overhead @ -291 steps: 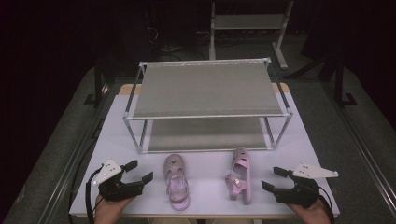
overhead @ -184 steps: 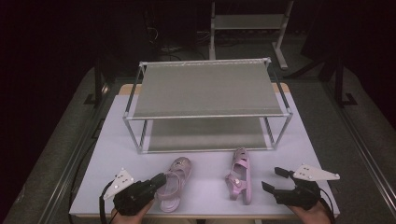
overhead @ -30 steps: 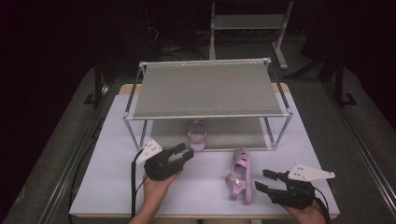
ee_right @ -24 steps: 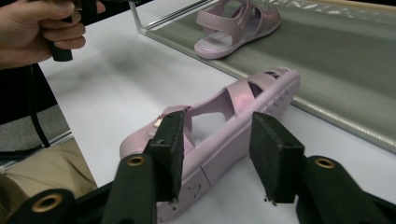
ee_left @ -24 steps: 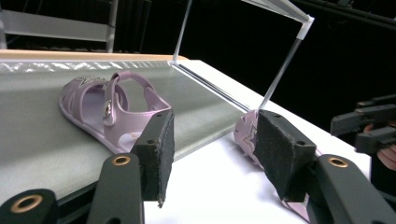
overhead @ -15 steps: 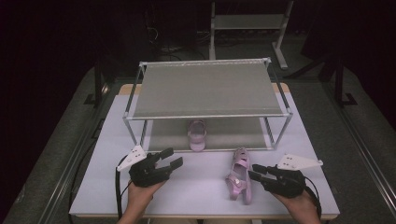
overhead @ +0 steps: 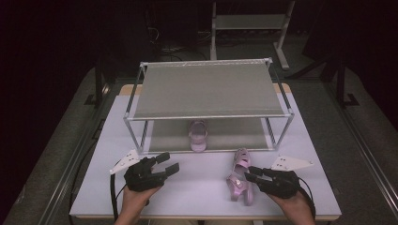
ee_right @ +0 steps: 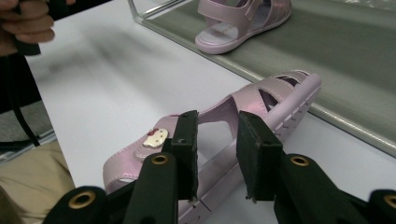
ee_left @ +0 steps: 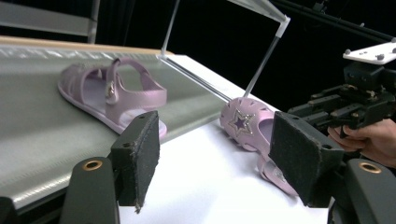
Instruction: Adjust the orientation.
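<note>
One pink sandal [overhead: 198, 136] lies on the lower shelf [overhead: 234, 133] of a metal rack, toe toward me; it also shows as the sandal [ee_left: 112, 95] and the sandal [ee_right: 238, 18]. A second pink sandal [overhead: 241, 159] lies tilted on the white table [overhead: 202, 187] in front of the rack. My right gripper [overhead: 248, 173] is at its side. In the right gripper view the gripper [ee_right: 218, 116] stands narrow, its pads pressed to the side of that sandal [ee_right: 280, 93]. My left gripper [overhead: 170, 162] is open and empty near the front left, and the gripper [ee_left: 217, 126] faces the star-marked sandal [ee_left: 245, 123].
The rack's top shelf [overhead: 206, 89] overhangs the lower one, with thin posts at the corners. A second metal stand [overhead: 248, 21] is on the floor behind the table. The other hand and its gripper [ee_left: 359, 102] are at the right of the left gripper view.
My left gripper drew back from the rack toward the front edge, with the first sandal left on the lower shelf. My right gripper moved left onto the second sandal and narrowed on it.
</note>
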Action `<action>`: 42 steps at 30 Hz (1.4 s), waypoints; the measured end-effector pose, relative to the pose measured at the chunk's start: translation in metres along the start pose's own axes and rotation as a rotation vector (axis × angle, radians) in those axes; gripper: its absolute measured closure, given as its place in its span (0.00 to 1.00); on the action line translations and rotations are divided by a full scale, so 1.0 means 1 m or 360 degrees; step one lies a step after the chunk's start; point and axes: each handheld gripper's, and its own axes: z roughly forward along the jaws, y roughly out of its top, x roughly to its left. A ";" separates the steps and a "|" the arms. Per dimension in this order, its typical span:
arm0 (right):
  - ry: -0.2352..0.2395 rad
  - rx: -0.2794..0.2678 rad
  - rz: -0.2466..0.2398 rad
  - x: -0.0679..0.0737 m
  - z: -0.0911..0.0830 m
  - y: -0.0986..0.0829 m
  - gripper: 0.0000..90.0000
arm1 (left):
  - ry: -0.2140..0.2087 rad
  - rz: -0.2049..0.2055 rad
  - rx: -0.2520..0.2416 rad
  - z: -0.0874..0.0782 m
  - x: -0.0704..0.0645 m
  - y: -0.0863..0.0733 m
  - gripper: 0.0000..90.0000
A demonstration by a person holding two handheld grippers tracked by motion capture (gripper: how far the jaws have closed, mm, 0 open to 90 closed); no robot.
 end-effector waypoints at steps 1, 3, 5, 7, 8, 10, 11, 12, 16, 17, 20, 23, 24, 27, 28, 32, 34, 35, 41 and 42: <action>-0.0007 0.0003 -0.0012 0.001 0.000 0.000 0.76 | 0.0005 0.0005 0.0001 -0.001 0.000 0.000 0.36; -0.0017 0.0009 -0.0028 0.002 -0.001 -0.001 0.75 | 0.0012 0.0023 0.0019 -0.002 0.001 -0.002 0.35; -0.0014 0.0001 -0.0035 0.002 -0.001 -0.002 0.73 | 0.0016 0.0030 0.0039 -0.002 0.002 -0.004 0.35; -0.0026 0.0002 -0.0043 0.002 -0.002 -0.003 0.72 | 0.0012 0.0038 0.0046 -0.002 0.002 -0.004 0.35; -0.0034 0.0002 -0.0044 0.002 -0.003 -0.003 0.72 | 0.0015 0.0044 0.0046 -0.002 0.002 -0.003 0.35; -0.0040 0.0003 -0.0032 0.001 -0.004 -0.004 0.71 | 0.0021 0.0037 0.0037 -0.004 0.003 -0.003 0.35; -0.0048 0.0002 -0.0030 0.001 -0.005 -0.005 0.71 | 0.0020 0.0032 0.0031 -0.004 0.004 -0.003 0.35; -0.0054 0.0009 -0.0027 0.001 -0.006 -0.005 0.70 | 0.0022 0.0033 0.0027 -0.005 0.004 -0.003 0.35; -0.0106 0.0027 -0.0050 0.003 -0.008 -0.007 0.68 | 0.0025 0.0055 0.0030 -0.007 0.003 -0.002 0.35; -0.0120 0.0031 -0.0048 0.004 -0.008 -0.007 0.68 | 0.0024 0.0054 0.0029 -0.007 0.003 -0.002 0.35; -0.0177 0.0048 -0.0076 0.006 -0.011 -0.007 0.68 | 0.0016 0.0048 0.0031 -0.006 0.003 -0.003 0.35; -0.0225 0.0067 -0.0109 0.009 -0.013 -0.007 0.69 | 0.0009 0.0063 0.0044 -0.005 0.003 -0.003 0.35; -0.0241 0.0072 -0.0121 0.009 -0.014 -0.008 0.68 | 0.0009 0.0060 0.0045 -0.004 0.003 -0.003 0.35; -0.0246 0.0077 -0.0103 0.007 -0.016 -0.009 0.66 | 0.0015 0.0063 0.0046 -0.005 0.002 -0.003 0.35; -0.0246 0.0078 -0.0095 0.005 -0.017 -0.009 0.66 | 0.0021 0.0071 0.0041 -0.005 0.002 -0.003 0.35; -0.0251 0.0075 -0.0059 -0.002 -0.021 -0.012 0.66 | 0.0036 0.0063 0.0027 -0.006 0.002 -0.002 0.34; -0.0250 0.0071 -0.0024 -0.006 -0.023 -0.014 0.66 | 0.0038 0.0056 0.0023 -0.007 0.003 -0.003 0.34; -0.0257 0.0071 -0.0009 -0.008 -0.023 -0.015 0.66 | 0.0038 0.0057 0.0023 -0.007 0.003 -0.003 0.34; -0.0324 0.0096 0.0072 -0.022 -0.023 -0.023 0.65 | 0.0019 0.0052 -0.0018 -0.008 -0.001 -0.002 0.34; -0.0338 0.0099 0.0097 -0.024 -0.024 -0.025 0.65 | 0.0014 0.0049 -0.0015 -0.008 -0.001 -0.002 0.34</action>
